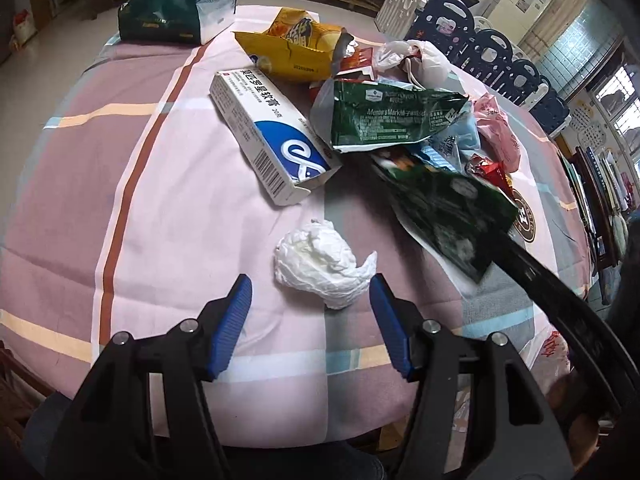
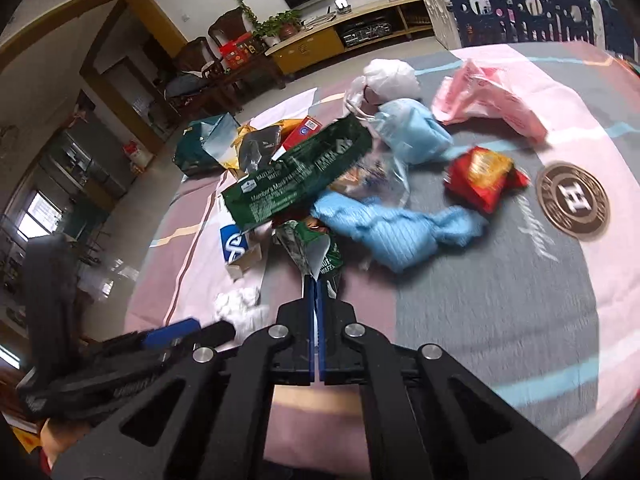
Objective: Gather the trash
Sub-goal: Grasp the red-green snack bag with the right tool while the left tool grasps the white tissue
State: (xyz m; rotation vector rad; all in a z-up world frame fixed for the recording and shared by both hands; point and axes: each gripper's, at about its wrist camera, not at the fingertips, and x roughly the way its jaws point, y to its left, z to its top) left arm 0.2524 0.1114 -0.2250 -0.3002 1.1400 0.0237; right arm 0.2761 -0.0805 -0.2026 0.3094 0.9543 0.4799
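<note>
My left gripper [image 1: 311, 292] is open, its blue pads on either side of a crumpled white tissue [image 1: 322, 266] on the pink striped tablecloth [image 1: 168, 232]. My right gripper [image 2: 316, 286] is shut on a dark green wafer wrapper [image 2: 310, 250]; in the left wrist view the same wrapper [image 1: 452, 216] hangs lifted at the right. Behind lie a white and blue medicine box [image 1: 272, 140], a second green wafer wrapper [image 1: 392, 116], a yellow chip bag [image 1: 296, 52], a white plastic bag [image 1: 412, 58] and a red snack wrapper [image 2: 482, 178].
A pink bag [image 2: 488, 102] and light blue cloths [image 2: 384, 232] lie at the right. A green foil gift bag [image 1: 176, 8] stands at the table's far left edge. Navy and white chairs [image 1: 492, 56] line the far side. A round logo [image 2: 574, 200] marks the cloth.
</note>
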